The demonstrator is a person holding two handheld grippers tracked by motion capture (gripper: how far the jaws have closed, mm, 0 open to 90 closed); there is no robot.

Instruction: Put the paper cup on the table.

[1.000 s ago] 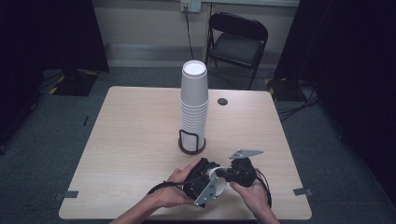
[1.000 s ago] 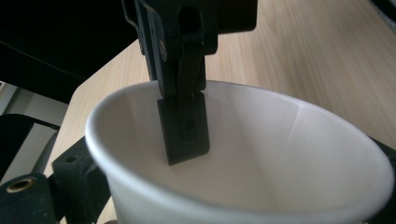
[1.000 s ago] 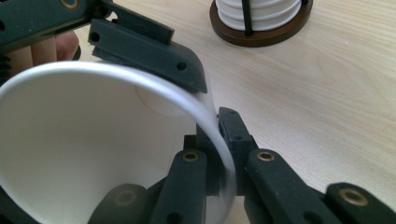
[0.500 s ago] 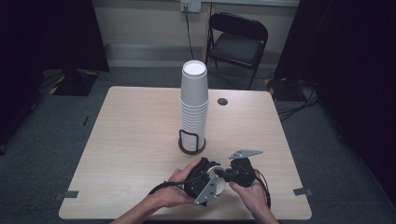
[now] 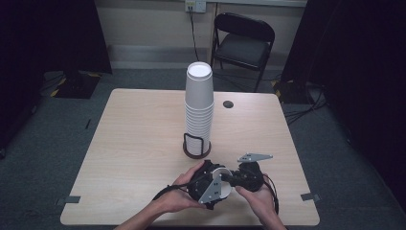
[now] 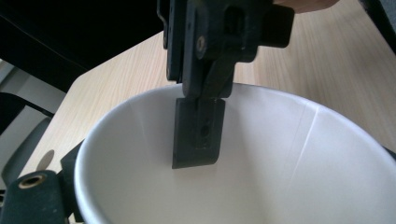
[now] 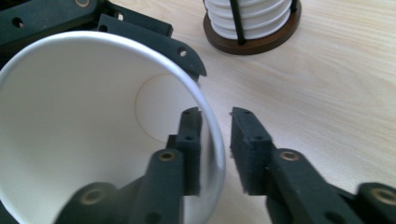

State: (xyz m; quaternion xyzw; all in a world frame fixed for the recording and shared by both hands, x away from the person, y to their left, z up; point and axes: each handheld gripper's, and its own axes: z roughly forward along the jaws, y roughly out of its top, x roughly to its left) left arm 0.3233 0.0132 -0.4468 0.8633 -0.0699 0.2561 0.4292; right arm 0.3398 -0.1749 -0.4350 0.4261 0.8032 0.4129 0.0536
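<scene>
A white paper cup lies on its side between my two grippers near the table's front edge. My left gripper grips the cup from outside, its jaws along the cup's wall; they have just been closing on it. My right gripper straddles the cup's rim, one pad inside and the other outside. Its jaws have just been opening, and a gap shows between the outer pad and the wall. A tall stack of cups stands in a dark holder.
The wooden table has a round grommet behind the stack. The holder's base sits close beyond my right gripper. A folding chair stands past the table's far edge.
</scene>
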